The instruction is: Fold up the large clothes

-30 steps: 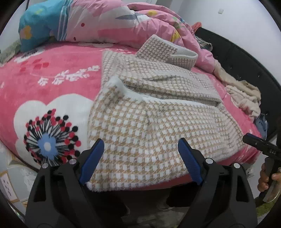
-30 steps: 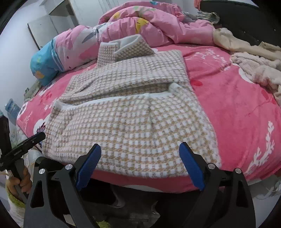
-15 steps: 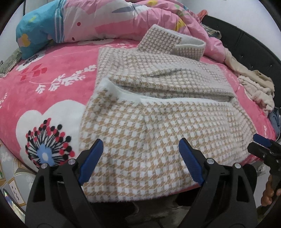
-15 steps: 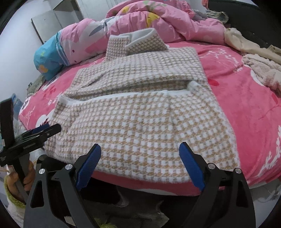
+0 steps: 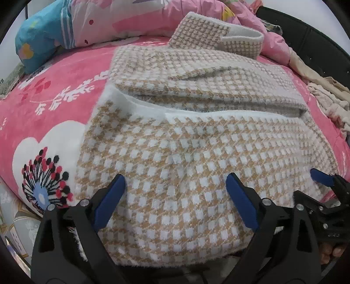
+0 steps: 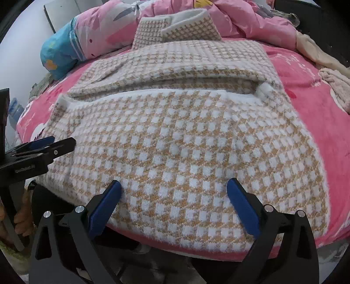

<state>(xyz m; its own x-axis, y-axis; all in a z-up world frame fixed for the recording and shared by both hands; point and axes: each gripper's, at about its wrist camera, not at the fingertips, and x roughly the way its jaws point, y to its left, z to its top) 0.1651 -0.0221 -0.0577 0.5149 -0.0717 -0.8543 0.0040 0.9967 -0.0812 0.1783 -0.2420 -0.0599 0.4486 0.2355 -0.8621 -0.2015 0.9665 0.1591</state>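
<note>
A tan-and-white checked knit sweater (image 5: 186, 153) lies flat on the pink flowered bedspread (image 5: 43, 104), sleeves folded across its chest and collar (image 5: 218, 37) at the far end. My left gripper (image 5: 175, 178) hovers over the near hem on its left part, jaws opening wide. The fabric lies beneath and between the blue pads (image 5: 109, 196), which do not press it. My right gripper (image 6: 175, 184) stands over the sweater (image 6: 186, 142) near the hem's right part, jaws also opening, nothing gripped. Each gripper shows at the edge of the other's view: right gripper (image 5: 321, 177), left gripper (image 6: 43, 148).
A bunched pink quilt (image 5: 131, 19) and a blue pillow (image 5: 39, 41) lie at the far side of the bed. Beige clothes (image 5: 328, 98) are heaped at the right by a black bed frame (image 5: 323, 43). The bed's near edge (image 6: 175, 246) drops off just below the hem.
Both grippers have moved down and in toward the sweater's near hem, which now fills more of each view. Their jaws stand slightly wider. The sweater has not moved.
</note>
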